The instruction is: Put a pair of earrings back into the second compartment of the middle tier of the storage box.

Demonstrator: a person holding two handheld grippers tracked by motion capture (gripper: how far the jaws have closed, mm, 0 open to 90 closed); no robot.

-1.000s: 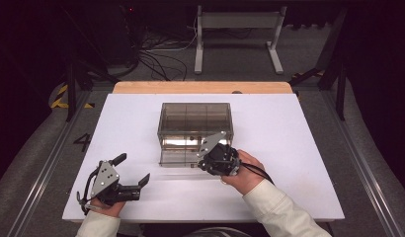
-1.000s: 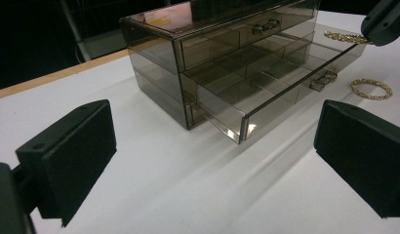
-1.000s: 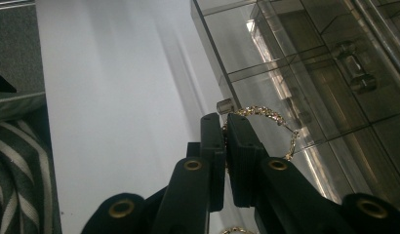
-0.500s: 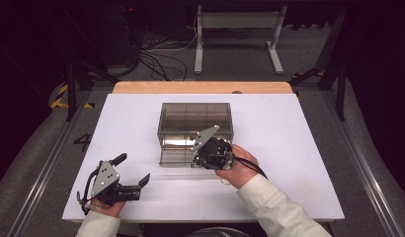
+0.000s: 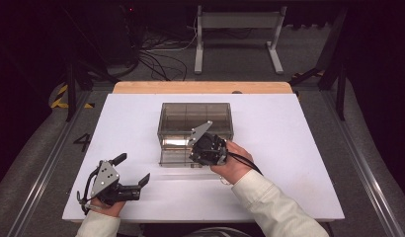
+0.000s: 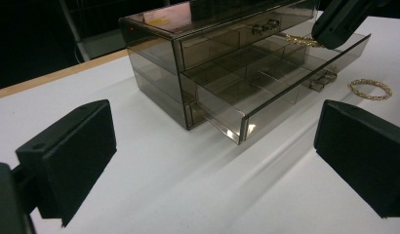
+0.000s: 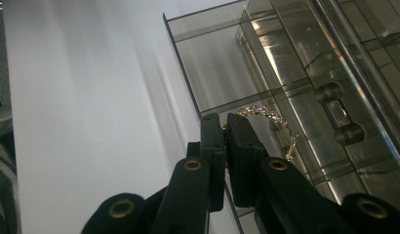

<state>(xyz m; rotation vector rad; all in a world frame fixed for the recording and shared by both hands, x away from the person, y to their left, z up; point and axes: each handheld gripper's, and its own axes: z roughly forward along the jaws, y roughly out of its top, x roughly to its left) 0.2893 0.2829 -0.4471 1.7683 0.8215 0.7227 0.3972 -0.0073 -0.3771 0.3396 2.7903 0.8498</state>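
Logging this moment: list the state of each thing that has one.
Smoky clear plastic drawer box: lower drawer pulled open, upper shut.
Gold chain bracelet: held over the open drawer.
Second gold bracelet: lying on table.
Right gripper: shut on bracelet.
Left gripper: open.

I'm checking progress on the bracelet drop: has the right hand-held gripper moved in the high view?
Yes. The right hand-held gripper has shifted left along the front of the smoky drawer box, towards its left end.
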